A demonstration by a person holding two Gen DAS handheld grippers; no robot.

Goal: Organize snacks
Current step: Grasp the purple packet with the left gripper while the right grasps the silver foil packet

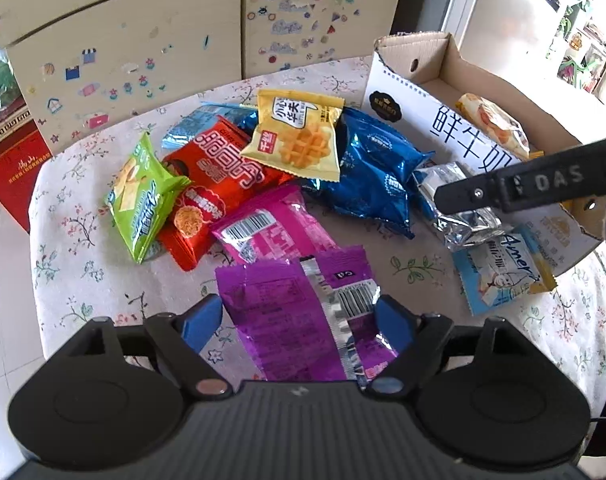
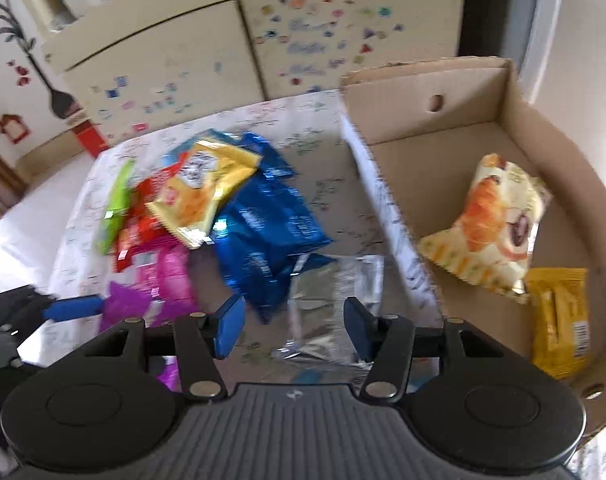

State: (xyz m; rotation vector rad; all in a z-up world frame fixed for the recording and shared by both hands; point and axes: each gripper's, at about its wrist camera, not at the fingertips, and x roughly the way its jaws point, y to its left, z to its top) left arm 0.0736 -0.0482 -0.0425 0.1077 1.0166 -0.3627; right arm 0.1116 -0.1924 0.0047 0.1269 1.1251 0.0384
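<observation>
A pile of snack packets lies on the flowered tablecloth (image 1: 83, 216): green (image 1: 143, 196), red (image 1: 219, 172), yellow waffle (image 1: 295, 136), dark blue (image 1: 371, 172), pink (image 1: 271, 224). My left gripper (image 1: 299, 322) is shut on a purple packet (image 1: 287, 312) at the near edge of the pile. In the right wrist view, my right gripper (image 2: 295, 328) stands open over a silver packet (image 2: 335, 300), with a gap at the left pad. The cardboard box (image 2: 431, 80) holds a croissant packet (image 2: 491, 220) and a yellow bar (image 2: 559, 320).
A light blue packet (image 1: 499, 272) lies against the box's near wall (image 1: 463, 132). A stickered cabinet (image 1: 143, 40) stands behind the table, and a red box (image 1: 11, 172) sits on the floor to the left. The table edge curves close on the left.
</observation>
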